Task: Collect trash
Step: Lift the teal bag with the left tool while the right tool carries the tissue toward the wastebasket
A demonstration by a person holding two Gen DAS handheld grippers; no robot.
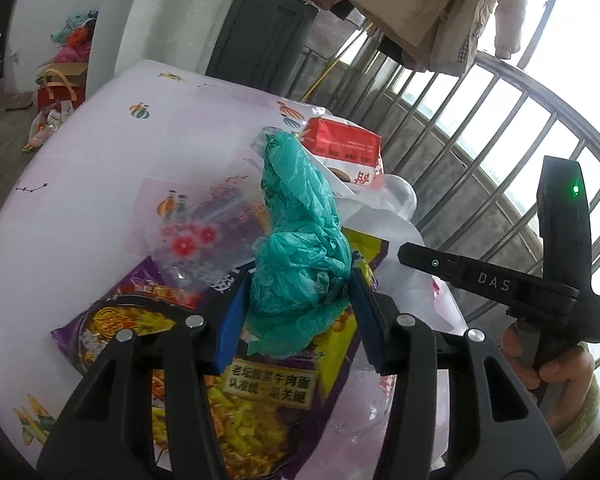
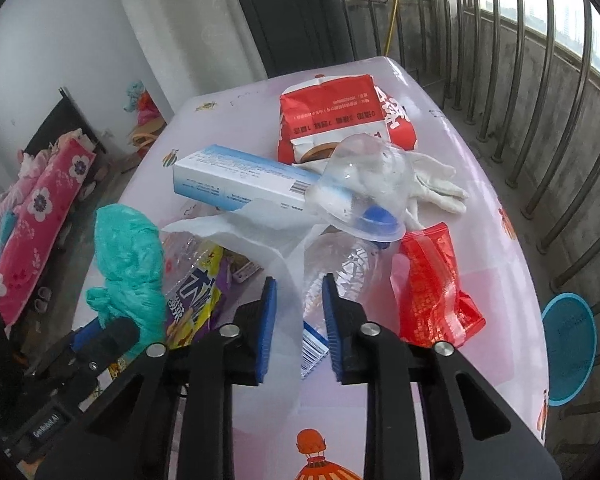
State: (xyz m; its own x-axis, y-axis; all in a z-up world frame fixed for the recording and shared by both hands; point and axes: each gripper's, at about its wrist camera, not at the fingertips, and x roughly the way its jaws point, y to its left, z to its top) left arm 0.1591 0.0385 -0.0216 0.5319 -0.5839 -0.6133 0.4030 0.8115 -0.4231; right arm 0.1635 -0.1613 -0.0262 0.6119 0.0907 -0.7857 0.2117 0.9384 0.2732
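Note:
My left gripper [image 1: 300,280] is shut on a crumpled teal plastic bag [image 1: 300,216], lifted above a purple and yellow noodle wrapper [image 1: 180,320] on the pink table [image 1: 100,160]. The right wrist view shows the same teal bag [image 2: 128,256] at the left. My right gripper [image 2: 300,292] points down at the trash pile with a narrow gap between its blue pads. A thin white sheet [image 2: 260,236] runs through that gap, with no pad visibly pressing on it. A crushed clear bottle [image 2: 348,268] lies just beyond. In the left wrist view a hand holds the right gripper [image 1: 410,256].
The pile holds a clear cup [image 2: 364,188], a blue and white box [image 2: 240,180], a red and white bag [image 2: 340,108], a white glove [image 2: 436,184] and a red wrapper [image 2: 432,288]. A metal railing [image 2: 540,120] and a teal stool [image 2: 568,348] stand right of the table.

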